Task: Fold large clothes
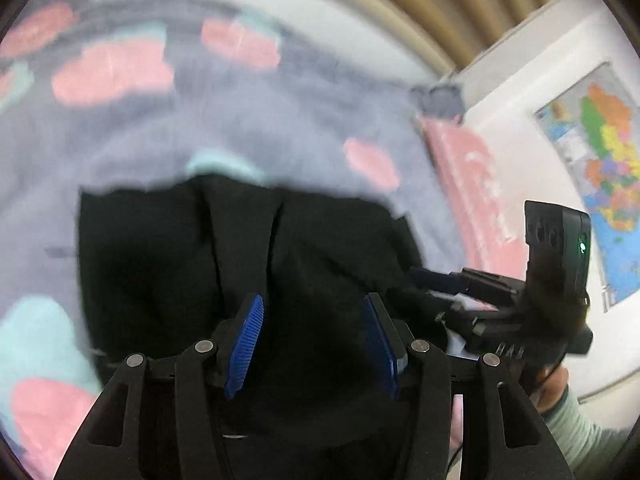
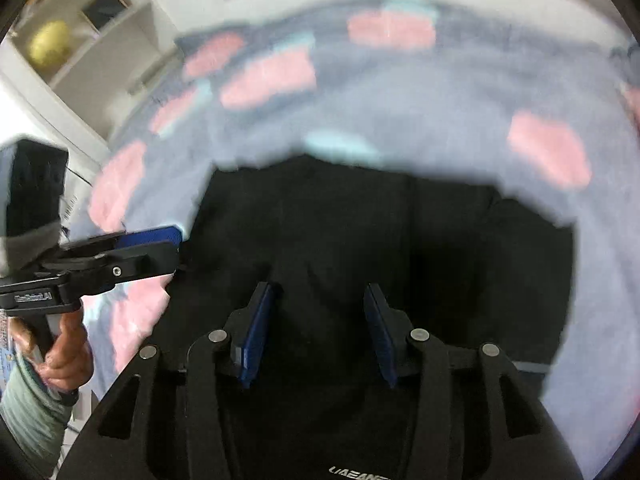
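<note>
A black garment (image 1: 248, 248) lies bunched and creased on a lavender blanket (image 1: 256, 120) that has pink and mint patches. My left gripper (image 1: 312, 304) hangs just over the garment, its blue pads (image 1: 246, 340) apart with only dark cloth showing beneath the gap. My right gripper (image 2: 318, 292) also stands open above the same garment (image 2: 400, 240). Each gripper shows in the other's view: the right gripper (image 1: 440, 284) reaches in at the garment's right edge, the left gripper (image 2: 148, 244) at its left edge. Both views are motion-blurred.
A pink cushion (image 1: 472, 184) lies at the blanket's right side below a white wall with a coloured map (image 1: 600, 160). Slatted wood (image 1: 440, 0) runs behind the bed. A white shelf holds a yellow ball (image 2: 48, 44). A hand (image 2: 68, 352) grips the left gripper's handle.
</note>
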Demonstrator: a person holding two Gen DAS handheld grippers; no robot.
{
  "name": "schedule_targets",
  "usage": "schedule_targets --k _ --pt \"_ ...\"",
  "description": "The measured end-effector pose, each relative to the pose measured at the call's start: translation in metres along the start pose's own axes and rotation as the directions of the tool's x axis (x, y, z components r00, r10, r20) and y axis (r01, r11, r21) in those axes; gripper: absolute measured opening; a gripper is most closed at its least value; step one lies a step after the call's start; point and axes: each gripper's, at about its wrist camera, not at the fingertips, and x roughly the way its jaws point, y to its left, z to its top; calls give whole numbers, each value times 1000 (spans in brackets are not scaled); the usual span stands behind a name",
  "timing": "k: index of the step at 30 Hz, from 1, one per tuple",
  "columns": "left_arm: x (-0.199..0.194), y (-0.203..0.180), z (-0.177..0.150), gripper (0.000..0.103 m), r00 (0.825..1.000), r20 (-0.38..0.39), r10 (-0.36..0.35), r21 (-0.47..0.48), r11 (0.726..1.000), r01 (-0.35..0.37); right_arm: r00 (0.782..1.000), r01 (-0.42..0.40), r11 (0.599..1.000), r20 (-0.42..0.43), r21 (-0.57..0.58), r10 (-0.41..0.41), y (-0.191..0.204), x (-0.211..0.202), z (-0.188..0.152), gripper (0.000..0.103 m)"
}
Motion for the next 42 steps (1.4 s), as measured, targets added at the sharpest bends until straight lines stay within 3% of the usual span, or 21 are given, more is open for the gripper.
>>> schedule_targets --k 2,3,5,10,17,21,24,29,31,36,42 --pt "35 11 -18 53 993 -96 75 -12 997 -76 998 6 1000 -63 22 -4 -8 32 -19 50" --pt "53 19 -27 53 985 -146 91 -29 995 -96 998 2 999 -67 37 1 -13 43 -31 50" --pt "72 33 -43 53 980 -171 105 -59 991 -116 1000 -6 998 -26 60 7 -18 48 -45 50" --pt "61 30 -48 53 987 -125 102 -70 991 -112 1000 12 999 -11 52 -12 -12 28 -44 50" --pt "-27 -9 -60 53 998 16 59 30 998 -59 993 -18 1000 115 -19 20 15 -56 -60 50" --pt "-51 -23 -71 53 998 58 26 58 998 -29 992 17 999 122 -39 -13 28 -60 -58 50" --pt "-40 -26 -75 53 999 53 15 66 998 -18 993 45 997 111 -59 -38 41 -31 -58 50" --pt "25 5 -86 53 990 -40 134 48 990 -132 991 132 990 23 -53 -131 26 35 -76 50" --pt "46 19 -94 53 984 -75 159 27 987 -157 991 128 991 35 -38 -127 22 48 -82 50" --pt "51 27 -110 53 991 22 129 58 990 -130 981 135 990 144 -47 -127 21 49 -97 50" --pt "34 20 -122 53 987 115 113 98 987 -124 971 139 989 203 -57 -125 25 27 -114 51"
